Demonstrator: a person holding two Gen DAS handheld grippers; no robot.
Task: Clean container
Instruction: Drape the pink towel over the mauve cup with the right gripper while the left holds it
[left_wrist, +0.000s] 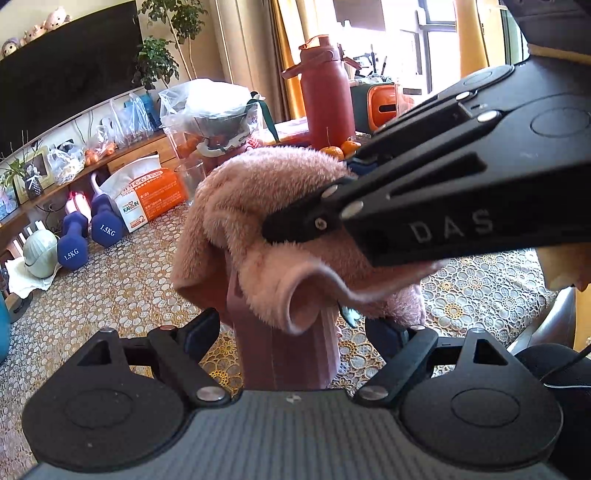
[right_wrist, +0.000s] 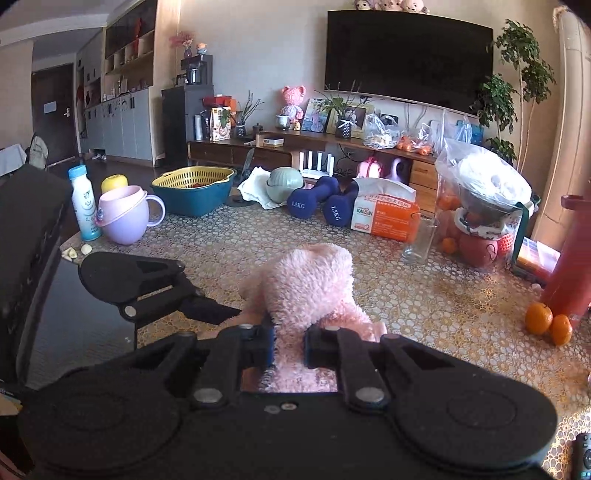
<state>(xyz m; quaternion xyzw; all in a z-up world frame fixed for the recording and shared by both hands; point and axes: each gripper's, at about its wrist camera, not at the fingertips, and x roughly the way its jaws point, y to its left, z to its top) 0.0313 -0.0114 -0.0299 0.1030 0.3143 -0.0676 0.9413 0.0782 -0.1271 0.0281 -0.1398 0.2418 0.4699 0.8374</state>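
In the left wrist view a tall ribbed pink container (left_wrist: 288, 362) stands upright over the lace tablecloth. My left gripper (left_wrist: 295, 332) is shut on its sides. A fluffy pink cloth (left_wrist: 266, 192) is draped over the container's top and hides its mouth. My right gripper (left_wrist: 291, 225) reaches in from the right, its fingers pressed into the cloth. In the right wrist view my right gripper (right_wrist: 289, 343) is shut on the pink cloth (right_wrist: 310, 284), which bunches up ahead of the fingers. The left gripper (right_wrist: 218, 314) shows at the left, pointing at the cloth-covered container.
On the table are a red flask (right_wrist: 572, 258) with two tangerines (right_wrist: 548, 321) at the right, a clear glass (right_wrist: 421, 240), a tissue pack (right_wrist: 384, 218), blue dumbbells (right_wrist: 325, 203), a blue and yellow basin (right_wrist: 192, 192), a purple mug (right_wrist: 125, 218) and a milk bottle (right_wrist: 83, 203).
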